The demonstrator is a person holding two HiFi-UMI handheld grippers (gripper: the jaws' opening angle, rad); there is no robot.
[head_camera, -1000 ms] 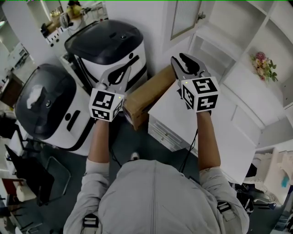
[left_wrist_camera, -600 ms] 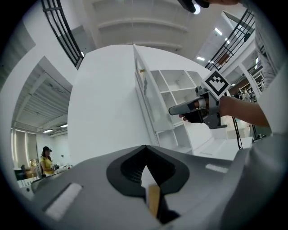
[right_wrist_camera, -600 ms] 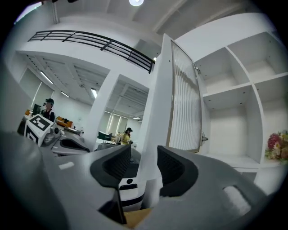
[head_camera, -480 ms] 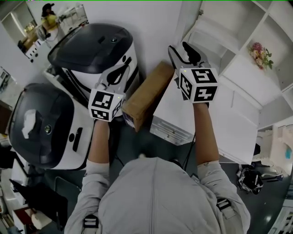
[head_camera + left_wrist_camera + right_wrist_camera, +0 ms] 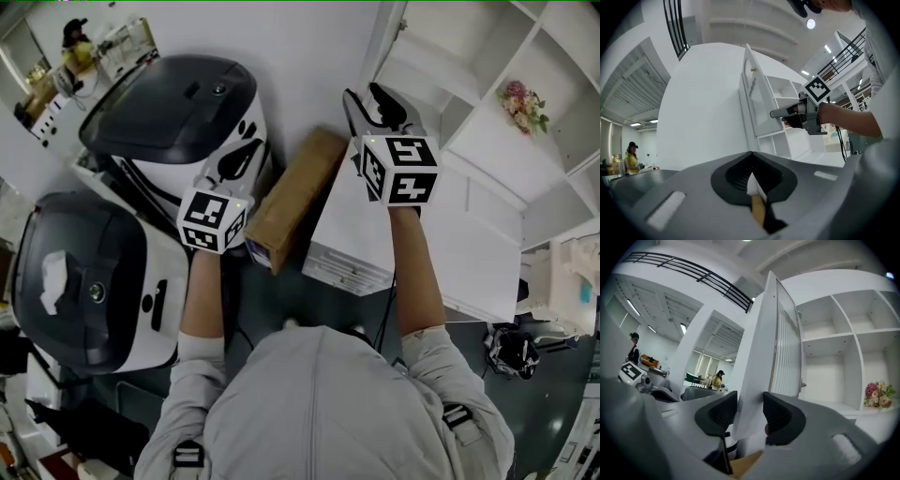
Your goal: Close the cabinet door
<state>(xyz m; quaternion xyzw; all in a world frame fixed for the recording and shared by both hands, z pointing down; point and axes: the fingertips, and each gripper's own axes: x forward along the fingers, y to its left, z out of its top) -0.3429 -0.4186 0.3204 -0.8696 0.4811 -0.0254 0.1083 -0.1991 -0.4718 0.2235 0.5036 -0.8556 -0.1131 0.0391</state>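
The white cabinet door point(image 5: 387, 39) with a ribbed glass panel stands open from the upper shelves. It also shows as the door point(image 5: 764, 348) and the door point(image 5: 757, 101). My right gripper point(image 5: 366, 94) points level at the door's free edge, its jaws apart and closing. In the right gripper view point(image 5: 750, 408) the door's edge lines up with the gap, and the pads do not press on it. Off to the left, my left gripper point(image 5: 242, 155) is shut on nothing, tips together point(image 5: 751, 154). The right gripper point(image 5: 778, 112) also shows there.
A brown cardboard box point(image 5: 291, 202) leans between a white drawer unit point(image 5: 356, 248) and two black-and-white machines point(image 5: 178, 103) point(image 5: 84, 281). Flowers point(image 5: 523, 105) sit on an open shelf. People stand far off point(image 5: 718, 379) point(image 5: 632, 154).
The door showed its ribbed face a second ago and now appears nearly edge-on. The left gripper drifted left and down; the right gripper shifted slightly with its jaws wider apart.
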